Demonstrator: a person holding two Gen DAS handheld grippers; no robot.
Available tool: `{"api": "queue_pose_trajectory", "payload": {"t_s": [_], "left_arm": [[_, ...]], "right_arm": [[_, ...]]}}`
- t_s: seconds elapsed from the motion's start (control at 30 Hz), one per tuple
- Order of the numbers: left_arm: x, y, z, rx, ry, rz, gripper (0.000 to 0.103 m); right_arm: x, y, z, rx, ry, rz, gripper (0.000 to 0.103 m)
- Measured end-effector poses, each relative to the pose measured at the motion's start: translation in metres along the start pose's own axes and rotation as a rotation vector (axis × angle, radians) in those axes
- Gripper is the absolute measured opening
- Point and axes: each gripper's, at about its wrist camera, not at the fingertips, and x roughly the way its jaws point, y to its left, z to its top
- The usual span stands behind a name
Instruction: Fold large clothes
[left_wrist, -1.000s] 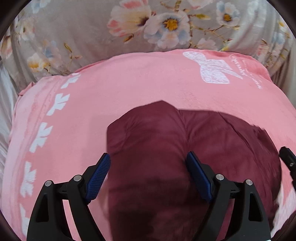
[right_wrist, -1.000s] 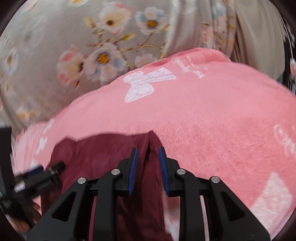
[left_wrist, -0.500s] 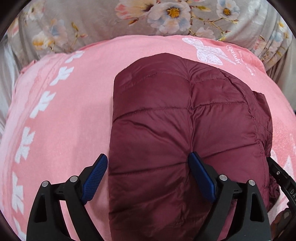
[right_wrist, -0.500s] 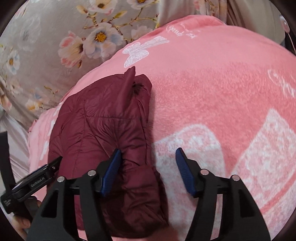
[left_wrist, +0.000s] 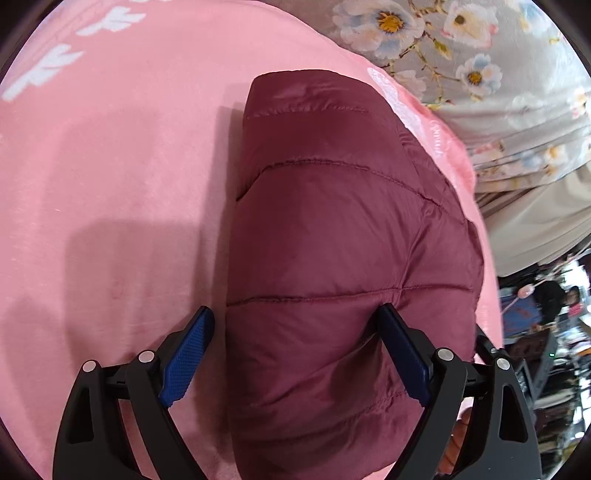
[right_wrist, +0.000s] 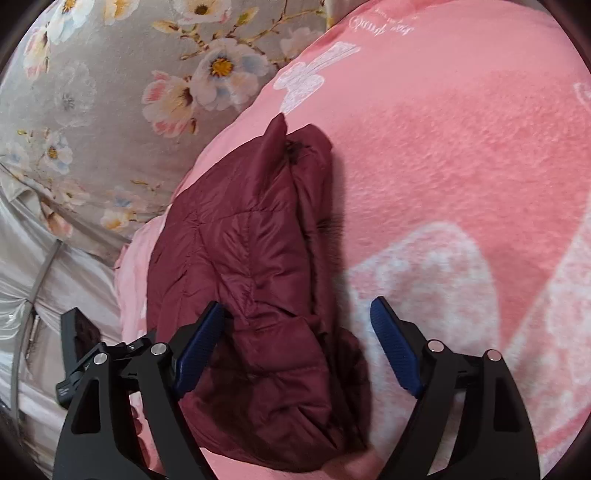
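Released a moment ago, the folded maroon quilted puffer jacket (right_wrist: 255, 288) now lies flat on the pink fleece blanket (right_wrist: 461, 155), near the blanket's edge beside the grey floral sheet (right_wrist: 110, 74). Right gripper (right_wrist: 297, 341) has just been opening and stands wide above the jacket's edge, holding nothing. Left gripper (left_wrist: 295, 354) straddles the jacket, spread and unclenched. Bare blanket stretches beyond the jacket; the jacket's near end is cut off.
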Motion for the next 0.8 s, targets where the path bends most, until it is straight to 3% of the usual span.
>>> {"api": "queue_pose_trajectory", "payload": {"t_s": [0.1,0.3,0.37,0.4,0.43,0.47,0.53,0.6,0.8], "left_arm": [[0.004,-0.013,-0.002,0.066,0.0,-0.032,0.088],[0.009,-0.031,-0.004,0.122,-0.029,0.011,0.091],[0.004,-0.039,-0.006,0.162,-0.063,0.043,0.083],[0.001,-0.043,-0.006,0.187,-0.079,0.063,0.073],[-0.005,-0.049,-0.007,0.234,-0.106,0.098,0.066],[-0.009,-0.055,-0.007,0.269,-0.122,0.121,0.062],[-0.021,-0.067,-0.006,0.331,-0.149,0.145,0.048],[-0.032,-0.079,-0.006,0.385,-0.18,0.164,0.042],[-0.08,-0.112,-0.003,0.509,-0.323,0.196,0.038]], "right_arm": [[0.008,0.003,0.003,0.0,0.018,0.048,0.08],[0.027,0.017,0.009,-0.029,0.036,0.087,0.079],[0.032,0.026,0.009,-0.048,0.043,0.084,0.063],[0.032,0.03,0.009,-0.063,0.036,0.082,0.056],[0.028,0.035,0.008,-0.079,0.025,0.085,0.039],[0.025,0.04,0.009,-0.09,0.02,0.085,0.03],[0.014,0.055,0.01,-0.128,-0.012,0.072,0.023],[0.0,0.078,0.009,-0.189,-0.063,0.05,0.02],[-0.038,0.133,0.011,-0.321,-0.213,0.01,0.019]]}}
